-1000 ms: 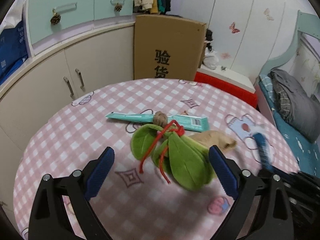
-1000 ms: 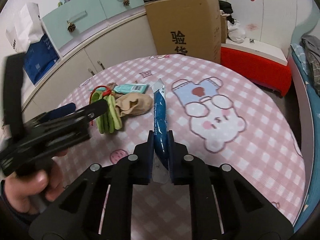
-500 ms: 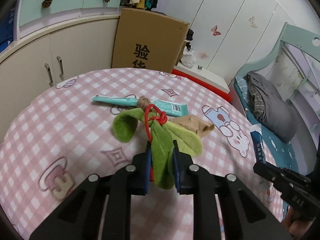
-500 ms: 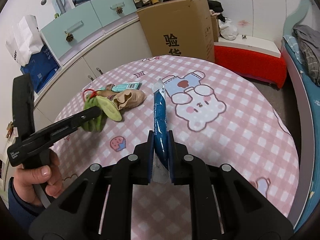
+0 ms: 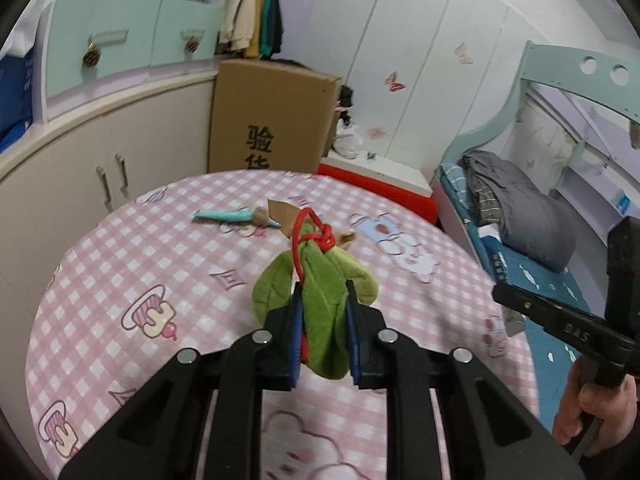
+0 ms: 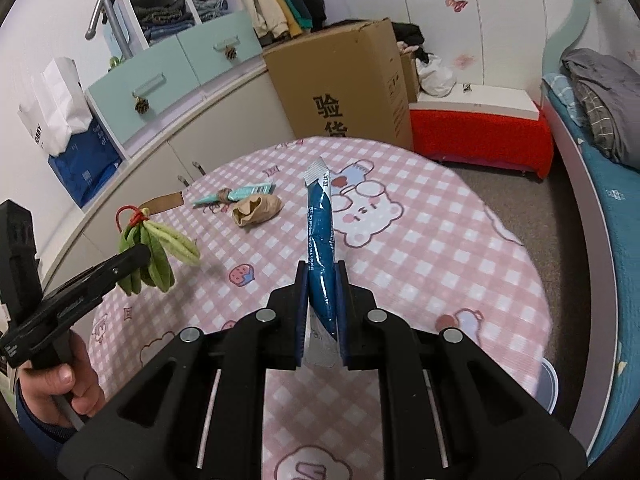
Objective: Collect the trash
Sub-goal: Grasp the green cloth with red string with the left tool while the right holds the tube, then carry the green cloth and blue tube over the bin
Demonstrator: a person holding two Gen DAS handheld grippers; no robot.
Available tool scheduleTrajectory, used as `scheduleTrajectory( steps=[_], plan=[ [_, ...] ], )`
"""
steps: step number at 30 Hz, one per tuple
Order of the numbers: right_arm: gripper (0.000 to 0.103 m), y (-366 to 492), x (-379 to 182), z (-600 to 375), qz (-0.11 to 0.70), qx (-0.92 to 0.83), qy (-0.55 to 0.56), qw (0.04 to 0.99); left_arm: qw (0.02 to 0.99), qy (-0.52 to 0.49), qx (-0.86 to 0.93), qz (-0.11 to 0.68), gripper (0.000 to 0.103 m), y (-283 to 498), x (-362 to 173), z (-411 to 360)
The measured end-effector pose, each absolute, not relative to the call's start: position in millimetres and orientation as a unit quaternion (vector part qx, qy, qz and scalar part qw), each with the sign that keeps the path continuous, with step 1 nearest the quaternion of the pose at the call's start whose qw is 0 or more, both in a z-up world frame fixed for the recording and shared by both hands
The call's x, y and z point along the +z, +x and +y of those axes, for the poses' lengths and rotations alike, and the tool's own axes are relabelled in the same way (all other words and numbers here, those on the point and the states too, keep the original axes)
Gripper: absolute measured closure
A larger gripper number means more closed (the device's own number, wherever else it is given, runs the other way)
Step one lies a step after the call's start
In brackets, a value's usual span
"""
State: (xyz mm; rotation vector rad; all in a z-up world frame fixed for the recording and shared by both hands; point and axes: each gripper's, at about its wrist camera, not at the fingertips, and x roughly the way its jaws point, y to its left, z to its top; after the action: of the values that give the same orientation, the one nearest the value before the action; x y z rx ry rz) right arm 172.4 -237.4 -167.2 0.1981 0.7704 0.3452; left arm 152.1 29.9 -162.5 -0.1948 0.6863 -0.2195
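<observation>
In the left wrist view we see our left tongs point(image 5: 322, 330) clamped on the green leaf bundle point(image 5: 320, 300), low in the middle of the frame. The lower end of the bundle sits between the blue pads point(image 5: 296, 332), so we cannot make out how far it reaches back. Its red cord point(image 5: 308, 232) loops up at the top and covers part of the brown paper scrap point(image 5: 286, 216) and the teal tube point(image 5: 228, 216) lying behind it on the pink checked tabletop point(image 5: 120, 264). The far end of that tube is hidden by the bundle.

At the right edge of the same frame only the side of the right tongs shows, with the hand point(image 5: 592, 412) cut off by the rim; their grip cannot be read there. The right wrist view settles it: the right tongs point(image 6: 322, 308) are pressed together on the blue sachet point(image 6: 320, 236), which stands upright in the centre of the frame with its silver torn tip point(image 6: 316, 170) uppermost. Its lower seal is partly sunk between the pads. The small print along the sachet is too fine to read fully.

In that view the bundle hangs at the left, off the tabletop surface. Beyond it, towards the upper middle, lie a crumpled beige wad point(image 6: 256, 210) and the teal tube, close together. A brown strip point(image 6: 162, 202) just left of them is partly hidden.

Behind the tabletop stands a cardboard box point(image 6: 344, 80), a red bench point(image 6: 480, 134) to its right, and a bed point(image 6: 600, 152) cut by the right edge.
</observation>
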Motion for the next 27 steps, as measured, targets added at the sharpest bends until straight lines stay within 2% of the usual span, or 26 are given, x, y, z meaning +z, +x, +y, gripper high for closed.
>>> scheduleTrajectory(
  steps=[7,16,27],
  plan=[
    [0.090,152,-146,-269,0.340,0.154,0.114,0.921,0.936,-0.075,-0.148,0.312,0.086,137,-133,-11],
    [0.090,118,-127,-346,0.297,0.101,0.148,0.938,0.929,-0.028,-0.227,0.291,0.086,126,-104,-99],
    [0.090,64,-149,-468,0.282,-0.008,0.206,0.937,0.886,0.020,-0.342,0.311,0.086,114,-115,-235]
  ],
)
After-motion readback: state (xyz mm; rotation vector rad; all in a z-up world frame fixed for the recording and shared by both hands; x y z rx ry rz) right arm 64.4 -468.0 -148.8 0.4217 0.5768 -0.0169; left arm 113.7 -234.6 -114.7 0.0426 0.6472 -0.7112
